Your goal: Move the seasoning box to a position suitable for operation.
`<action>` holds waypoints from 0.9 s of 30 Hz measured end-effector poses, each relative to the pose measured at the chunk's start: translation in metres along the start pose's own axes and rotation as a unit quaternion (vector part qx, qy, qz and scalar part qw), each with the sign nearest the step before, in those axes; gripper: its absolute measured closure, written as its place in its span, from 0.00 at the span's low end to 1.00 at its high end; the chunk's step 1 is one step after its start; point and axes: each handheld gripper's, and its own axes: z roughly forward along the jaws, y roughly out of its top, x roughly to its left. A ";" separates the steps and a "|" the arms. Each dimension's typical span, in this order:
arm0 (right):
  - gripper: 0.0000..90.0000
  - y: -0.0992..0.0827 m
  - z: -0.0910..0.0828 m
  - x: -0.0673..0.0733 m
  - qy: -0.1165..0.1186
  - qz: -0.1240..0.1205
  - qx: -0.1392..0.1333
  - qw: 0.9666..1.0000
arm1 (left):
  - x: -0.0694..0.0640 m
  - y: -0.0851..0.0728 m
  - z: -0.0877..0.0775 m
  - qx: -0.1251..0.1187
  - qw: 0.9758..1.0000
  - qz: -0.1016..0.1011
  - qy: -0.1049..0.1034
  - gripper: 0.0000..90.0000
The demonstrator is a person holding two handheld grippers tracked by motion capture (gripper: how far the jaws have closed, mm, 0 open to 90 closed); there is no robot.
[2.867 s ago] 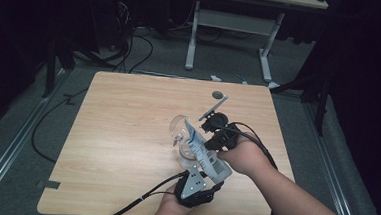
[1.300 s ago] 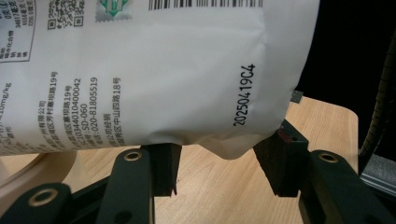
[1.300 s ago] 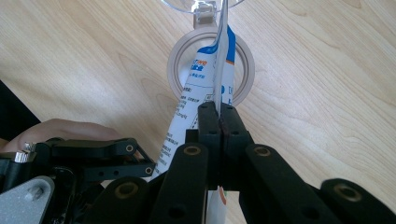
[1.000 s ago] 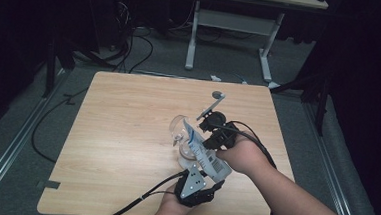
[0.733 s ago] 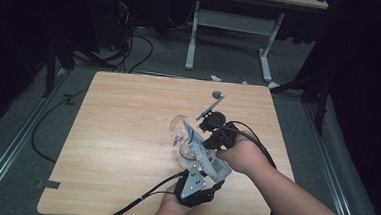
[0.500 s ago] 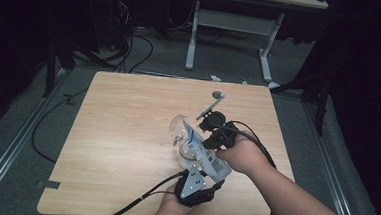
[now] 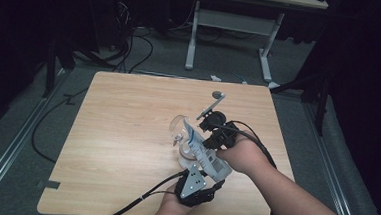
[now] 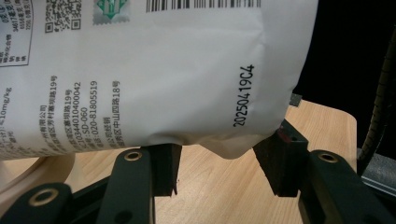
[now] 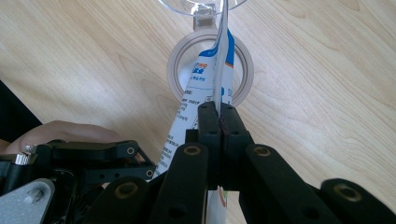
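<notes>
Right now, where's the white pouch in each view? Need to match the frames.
High view: white pouch just right of centre, low on the table, between the two grippers.
Left gripper view: it spans the upper frame, its bottom edge between the left gripper pads.
Right gripper view: seen edge-on at centre, pinched by the right gripper.
Shared landmark: the pale wooden ring under the pouch.

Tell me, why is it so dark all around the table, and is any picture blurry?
In the high view, light falls on the table while the room around it stays dark. In the left gripper view the white bag is bright, its print sharp. In the right gripper view the wood is sharp and the near fingers look soft.
</notes>
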 end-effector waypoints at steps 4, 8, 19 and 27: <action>1.00 0.000 0.000 0.000 0.000 0.001 0.001 1.000 | 0.000 0.000 0.000 0.000 1.000 0.000 0.000 0.60; 1.00 0.001 0.001 0.000 0.000 -0.004 0.000 1.000 | 0.000 0.000 0.000 0.000 1.000 -0.001 0.001 0.60; 1.00 0.002 0.001 0.002 -0.001 -0.003 0.002 1.000 | 0.000 0.000 -0.001 -0.001 1.000 -0.001 0.001 0.60; 1.00 0.002 0.001 0.003 -0.001 0.005 0.004 1.000 | 0.000 0.000 -0.001 -0.002 1.000 -0.002 0.001 0.60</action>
